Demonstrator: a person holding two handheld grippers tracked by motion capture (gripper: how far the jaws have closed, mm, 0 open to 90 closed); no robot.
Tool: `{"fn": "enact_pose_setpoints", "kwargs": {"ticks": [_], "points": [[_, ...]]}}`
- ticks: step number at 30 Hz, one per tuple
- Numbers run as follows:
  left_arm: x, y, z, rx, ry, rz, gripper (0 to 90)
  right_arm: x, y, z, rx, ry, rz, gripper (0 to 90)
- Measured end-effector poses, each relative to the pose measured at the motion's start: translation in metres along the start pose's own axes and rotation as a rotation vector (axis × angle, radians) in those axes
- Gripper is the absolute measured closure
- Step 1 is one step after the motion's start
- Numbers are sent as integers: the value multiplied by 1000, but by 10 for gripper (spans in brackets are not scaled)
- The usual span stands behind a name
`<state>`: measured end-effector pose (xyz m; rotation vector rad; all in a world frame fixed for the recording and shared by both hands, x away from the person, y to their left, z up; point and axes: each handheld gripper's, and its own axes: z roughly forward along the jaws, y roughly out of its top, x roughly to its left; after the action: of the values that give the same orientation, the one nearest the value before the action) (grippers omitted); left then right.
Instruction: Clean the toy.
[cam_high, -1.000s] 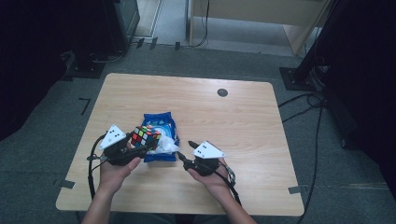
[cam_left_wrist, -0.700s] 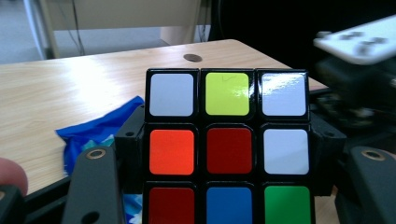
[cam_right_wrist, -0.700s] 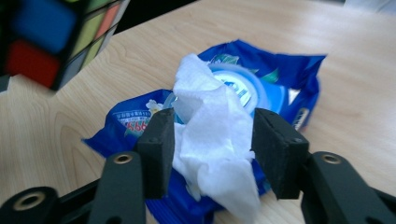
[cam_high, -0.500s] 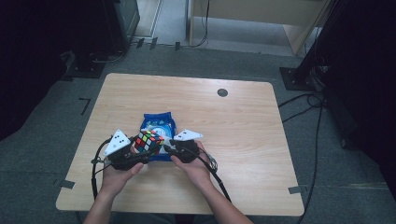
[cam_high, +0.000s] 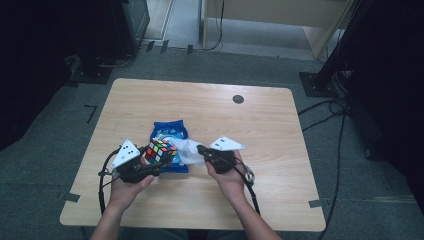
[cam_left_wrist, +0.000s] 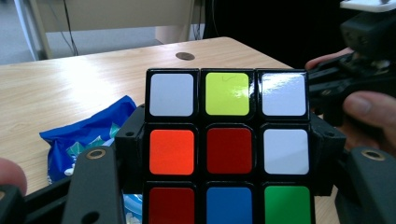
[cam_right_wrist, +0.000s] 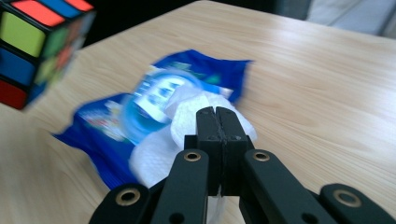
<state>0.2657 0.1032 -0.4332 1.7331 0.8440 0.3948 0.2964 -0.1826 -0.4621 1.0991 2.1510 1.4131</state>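
In the high view, a person's two forearms are coming in from the near edge of the wooden table (cam_high: 280, 125). The left tongs (cam_high: 150, 162) are holding a colour cube (cam_high: 159, 151) clamped between their jaws, just above the near left corner of a blue wipes packet (cam_high: 169, 136) that is lying flat near the middle of the table. The right tongs (cam_high: 200, 149) are pointing left and have just been closing; they are now pinching a white wipe (cam_high: 187, 150) that is trailing from the packet's right side.

In the left gripper view, the cube (cam_left_wrist: 228, 148) is sitting squeezed between the two black jaws, its facing side showing white, yellow, orange, red, blue and green squares. The packet (cam_left_wrist: 88, 135) is lying to the left behind it, and the other hand (cam_left_wrist: 369, 109) is gripping its tool at the far right.

In the right gripper view, the right tongs (cam_right_wrist: 217, 114) are standing pressed together, with the wipe (cam_right_wrist: 187, 116) caught under them and bunching over the blurred packet (cam_right_wrist: 140, 112). The cube (cam_right_wrist: 37, 44) is hanging at the upper left, above the table.
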Motion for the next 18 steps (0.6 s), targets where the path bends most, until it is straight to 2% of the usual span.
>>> {"fn": "enact_pose_setpoints", "kwargs": {"ticks": [3,5,10,15,18], "points": [[-2,-1,3,4,-7,-2,339,-16,-8,-22,5,-56,-4,900],[-3,-2,5,6,-13,0,339,-26,-13,-37,5,-94,-23,900],[-8,-4,10,11,-28,7,339,-42,-26,-68,-9,-174,-33,900],[-12,-5,13,22,-33,20,339,-48,-30,-77,-21,-210,-25,900],[-13,-5,15,25,-39,20,339,-44,-31,-70,-19,-175,-23,898]]}}
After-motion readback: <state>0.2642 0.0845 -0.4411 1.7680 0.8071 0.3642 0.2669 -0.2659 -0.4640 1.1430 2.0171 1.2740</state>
